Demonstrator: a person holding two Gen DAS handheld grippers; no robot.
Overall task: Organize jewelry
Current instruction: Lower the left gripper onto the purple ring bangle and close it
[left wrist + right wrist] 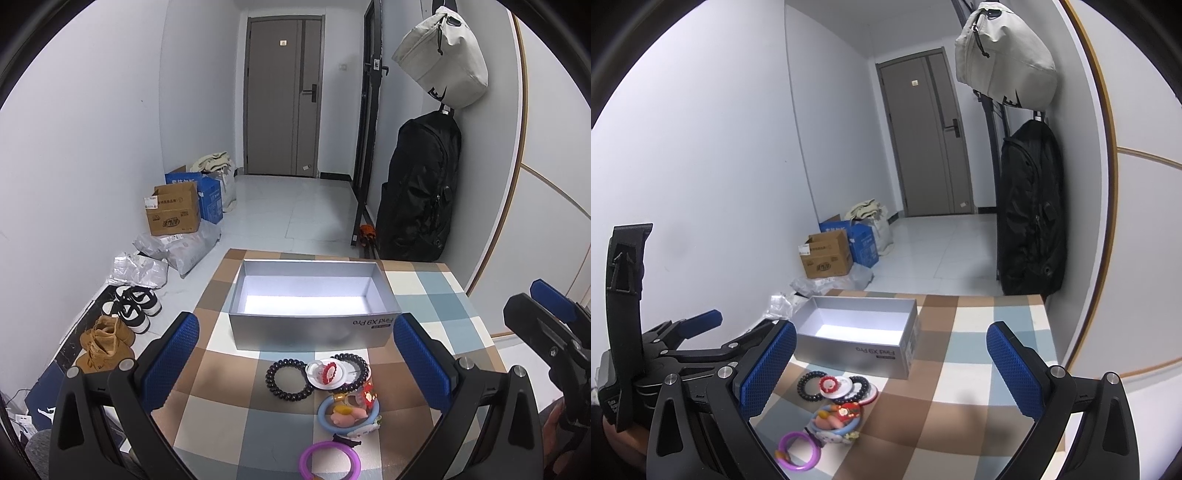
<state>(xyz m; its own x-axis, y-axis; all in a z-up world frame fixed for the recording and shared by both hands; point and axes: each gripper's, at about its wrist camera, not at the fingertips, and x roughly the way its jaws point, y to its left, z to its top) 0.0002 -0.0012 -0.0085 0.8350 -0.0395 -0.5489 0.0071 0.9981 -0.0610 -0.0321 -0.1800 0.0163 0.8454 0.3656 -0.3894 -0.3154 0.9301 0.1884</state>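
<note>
Both hand-held grippers, left (pixel 295 365) and right (pixel 890 363), hang wide open, holding nothing. The bracelets (pixel 290 380) lie on the checkered desk (pixel 424 295) under them, before the silver box (pixel 310 299). The purple ring (pixel 328 461) is cut off.

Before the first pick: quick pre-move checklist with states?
1. Silver box open, nothing visible inside: ok.
2. Left gripper fingers apart, holding nothing: ok.
3. Right gripper fingers apart, holding nothing: ok.
4. Black coil band lying between the left fingers' line: ok.
5. Jewelry separated: not ok; white ring piece overlaps the coil bands.
6. Purple ring free of the blue ring: cannot tell.
</note>
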